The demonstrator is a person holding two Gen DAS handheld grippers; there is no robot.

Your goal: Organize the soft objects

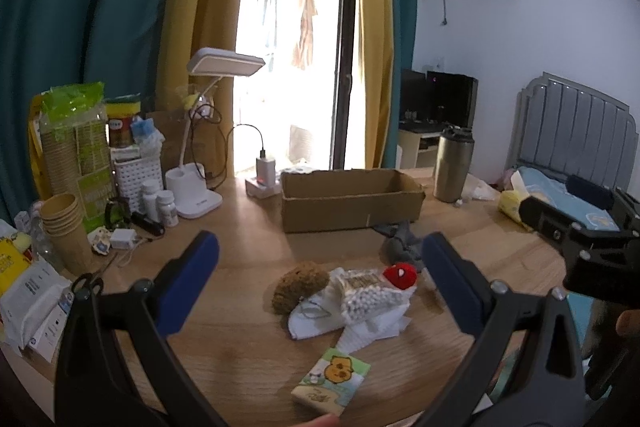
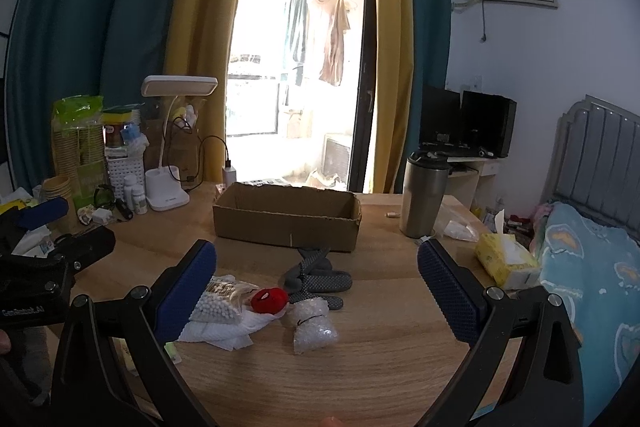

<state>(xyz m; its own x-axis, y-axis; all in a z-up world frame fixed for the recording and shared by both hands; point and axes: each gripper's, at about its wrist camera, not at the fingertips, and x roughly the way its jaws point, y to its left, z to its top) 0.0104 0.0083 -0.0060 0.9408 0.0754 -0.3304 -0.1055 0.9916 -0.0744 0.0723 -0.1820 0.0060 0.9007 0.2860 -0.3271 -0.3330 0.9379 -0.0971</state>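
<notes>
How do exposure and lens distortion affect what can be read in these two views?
Left wrist view: the balcony doorway is blown out, with glare washing the table behind the cardboard box. Right wrist view: the doorway is better exposed, the hanging clothes legible. Both: fisheye bends the curtains, corners are vignetted black, and the soft objects stay sharp.

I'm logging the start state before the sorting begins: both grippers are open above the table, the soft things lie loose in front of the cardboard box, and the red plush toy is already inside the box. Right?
Not quite: the red plush toy is not in the cardboard box. The right wrist view shows it on the table with the other soft things. The rest holds: left gripper and right gripper are open.
</notes>
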